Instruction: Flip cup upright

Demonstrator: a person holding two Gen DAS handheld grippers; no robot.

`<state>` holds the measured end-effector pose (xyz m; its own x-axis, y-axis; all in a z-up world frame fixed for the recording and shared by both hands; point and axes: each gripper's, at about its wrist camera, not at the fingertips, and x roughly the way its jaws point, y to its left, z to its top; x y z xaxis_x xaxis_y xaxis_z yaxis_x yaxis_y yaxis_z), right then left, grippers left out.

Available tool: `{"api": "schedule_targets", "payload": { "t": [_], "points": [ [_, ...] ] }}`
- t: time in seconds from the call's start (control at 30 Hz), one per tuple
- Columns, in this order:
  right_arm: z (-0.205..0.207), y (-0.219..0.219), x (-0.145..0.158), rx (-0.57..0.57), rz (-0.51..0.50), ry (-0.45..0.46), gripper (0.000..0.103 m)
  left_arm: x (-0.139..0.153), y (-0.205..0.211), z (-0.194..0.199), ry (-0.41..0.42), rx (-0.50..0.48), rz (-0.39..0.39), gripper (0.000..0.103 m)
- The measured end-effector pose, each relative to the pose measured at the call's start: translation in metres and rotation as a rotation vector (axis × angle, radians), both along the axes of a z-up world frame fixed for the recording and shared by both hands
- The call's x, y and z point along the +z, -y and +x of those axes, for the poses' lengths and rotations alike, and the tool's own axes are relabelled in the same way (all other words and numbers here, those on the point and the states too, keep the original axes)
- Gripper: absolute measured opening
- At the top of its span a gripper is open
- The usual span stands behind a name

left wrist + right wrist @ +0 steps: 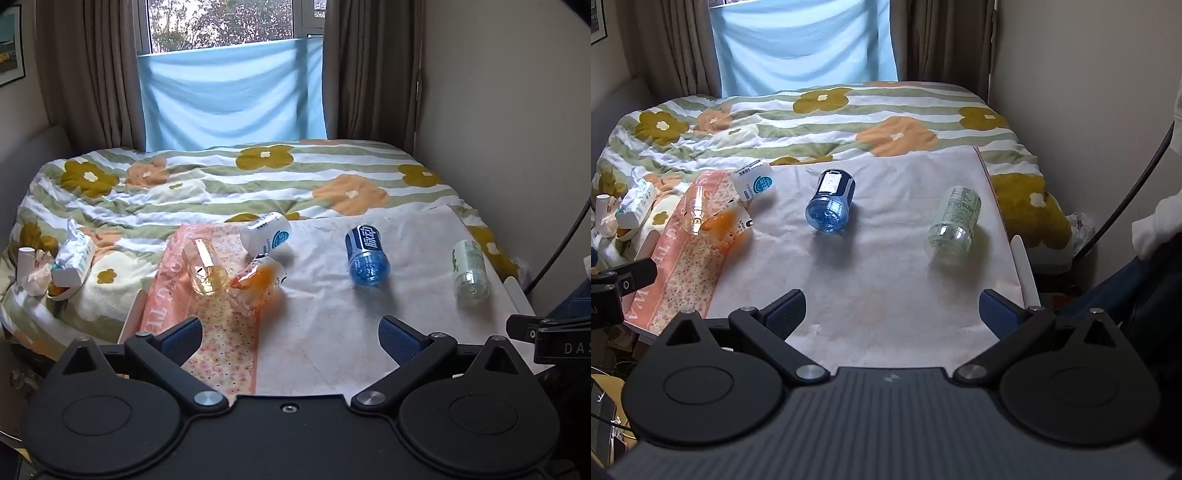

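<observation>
Five cut-down bottle cups lie on their sides on a pale cloth (871,266) spread over the floral-quilted bed (258,173); none is upright yet.

Left to right:
- clear glass-like tumbler (206,269), on the pink patterned mat (221,332), mouth towards camera. Looks the most fragile and the slickest.
- orange-tinted clear plastic cup (258,282), touching the tumbler's right side, partly on the mat.
- white-labelled plastic cup (266,234), just behind the orange one, tilted.
- blue-tinted plastic cup with dark label (366,254), alone mid-cloth, ridged base towards camera.
- clear plastic cup with green-printed label (470,269), far right, near the cloth edge.

Handling guess: all are light, thin-walled and will roll on soft bedding. The plastic will flex under squeeze, so grip lightly across the body near mid-height, on the label where there's friction, not on the rim. The soft bed makes an unsteady landing, so set each one down square.

Left gripper (290,334): fingers apart, nothing held, short of the cups and roughly between the orange and blue ones. Right gripper (892,308): fingers apart, empty, between the blue and green-label cups. The isolated blue or green-label cup looks the easiest first pick; the left cluster needs separating.
</observation>
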<state>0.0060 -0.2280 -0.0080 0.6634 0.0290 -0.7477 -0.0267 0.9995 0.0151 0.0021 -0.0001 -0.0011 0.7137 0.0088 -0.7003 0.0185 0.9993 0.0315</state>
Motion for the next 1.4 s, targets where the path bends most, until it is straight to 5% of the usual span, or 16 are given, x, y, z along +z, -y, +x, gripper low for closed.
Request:
{"api": "schedule_targets", "payload": {
  "t": [1.4],
  "points": [
    [0.002, -0.006, 0.000, -0.003, 0.001, -0.003, 0.103, -0.002, -0.001, 0.001, 0.029, 0.000, 0.029, 0.103]
  ]
}}
